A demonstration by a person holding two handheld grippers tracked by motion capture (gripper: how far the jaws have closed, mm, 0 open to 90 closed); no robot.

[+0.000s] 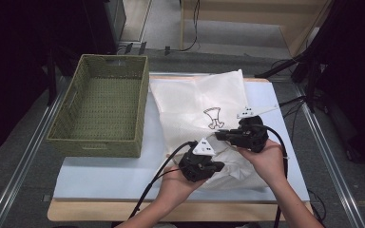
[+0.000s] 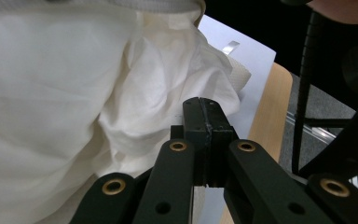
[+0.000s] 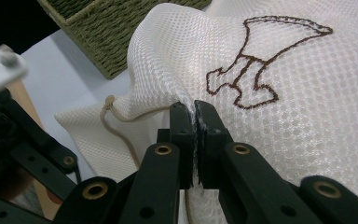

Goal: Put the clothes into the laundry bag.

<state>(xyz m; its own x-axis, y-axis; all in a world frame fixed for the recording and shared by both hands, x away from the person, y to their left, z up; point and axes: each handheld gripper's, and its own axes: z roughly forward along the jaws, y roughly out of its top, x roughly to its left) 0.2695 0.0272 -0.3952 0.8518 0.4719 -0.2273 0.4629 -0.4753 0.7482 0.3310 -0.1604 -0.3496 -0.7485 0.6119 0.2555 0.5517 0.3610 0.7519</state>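
With the right gripper [image 3: 195,109] pinching the mesh bag [image 3: 279,135] and the left gripper's [image 2: 205,109] fingers pressed together empty, the white garment [image 2: 74,93] could slip out.

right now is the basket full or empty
Empty: the high view shows the green woven basket with its bare woven floor showing and nothing inside; the white mesh bag lies beside it.

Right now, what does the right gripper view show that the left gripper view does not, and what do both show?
Right gripper view: the right tongs shut on the mesh bag, its brown stitched figure, a drawstring and the woven basket.

Left gripper view: the left tongs shut, beside crumpled thin white cloth, and the wooden table edge.

Both: white fabric on the pale table sheet.
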